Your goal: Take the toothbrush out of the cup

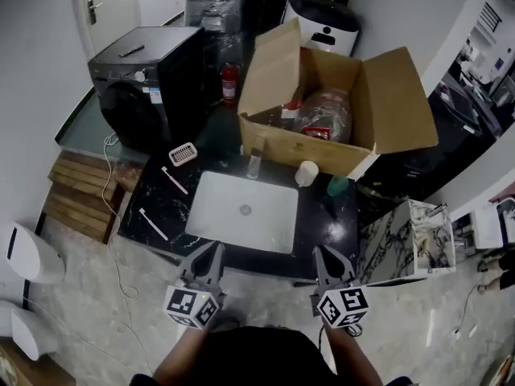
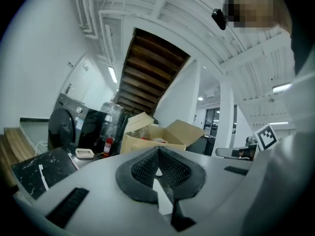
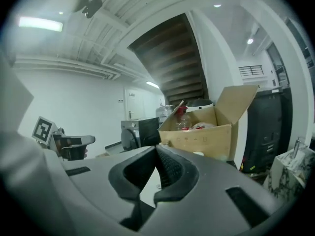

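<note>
Two toothbrushes point(image 1: 175, 180) point(image 1: 153, 223) lie flat on the black marble counter point(image 1: 161, 203), left of the white sink point(image 1: 244, 211). One of them shows in the left gripper view as a white toothbrush point(image 2: 43, 176). A cream cup point(image 1: 306, 173) and a green cup point(image 1: 338, 185) stand right of the sink; I see no brush in either. My left gripper point(image 1: 215, 253) point(image 2: 157, 150) and right gripper point(image 1: 320, 256) point(image 3: 156, 149) hover at the counter's near edge, level, jaws shut with nothing between them.
An open cardboard box point(image 1: 322, 107) point(image 3: 206, 132) fills the back of the counter. A white soap dish point(image 1: 183, 153) point(image 2: 84, 153) lies at the back left, near a red fire extinguisher point(image 1: 230, 81). A washing machine point(image 1: 149, 79) stands to the left, a marble-patterned bin point(image 1: 410, 240) to the right.
</note>
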A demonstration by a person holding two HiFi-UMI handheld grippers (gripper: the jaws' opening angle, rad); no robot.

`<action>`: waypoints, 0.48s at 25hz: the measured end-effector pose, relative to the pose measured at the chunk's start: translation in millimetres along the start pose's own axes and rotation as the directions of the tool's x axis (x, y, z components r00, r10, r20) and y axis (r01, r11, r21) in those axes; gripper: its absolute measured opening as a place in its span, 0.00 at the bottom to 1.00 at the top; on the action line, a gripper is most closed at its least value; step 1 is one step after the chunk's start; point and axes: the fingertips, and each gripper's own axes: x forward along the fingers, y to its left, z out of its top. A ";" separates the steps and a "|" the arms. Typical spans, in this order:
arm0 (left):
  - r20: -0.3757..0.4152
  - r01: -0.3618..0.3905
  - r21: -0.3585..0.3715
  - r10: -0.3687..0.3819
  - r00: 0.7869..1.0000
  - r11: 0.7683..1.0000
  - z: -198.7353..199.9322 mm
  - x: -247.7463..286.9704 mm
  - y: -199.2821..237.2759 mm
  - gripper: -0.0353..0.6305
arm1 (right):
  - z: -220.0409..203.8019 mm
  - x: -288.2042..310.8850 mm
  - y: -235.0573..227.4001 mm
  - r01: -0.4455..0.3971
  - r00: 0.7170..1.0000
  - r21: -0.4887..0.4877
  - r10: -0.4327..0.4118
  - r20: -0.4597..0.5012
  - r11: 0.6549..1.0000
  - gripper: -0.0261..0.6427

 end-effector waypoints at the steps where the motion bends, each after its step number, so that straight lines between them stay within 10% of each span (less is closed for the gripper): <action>1: 0.002 0.004 0.026 -0.004 1.000 1.000 2.3 4.7 -13.3 0.09 | 3.1 -11.8 -15.1 0.020 1.000 -0.006 -0.020 0.007 1.000 0.06; 12: 0.026 0.000 0.191 -0.005 1.000 0.982 0.0 9.8 -122.6 0.09 | 11.1 -99.8 -105.7 0.117 0.992 -0.075 -0.113 0.053 0.990 0.06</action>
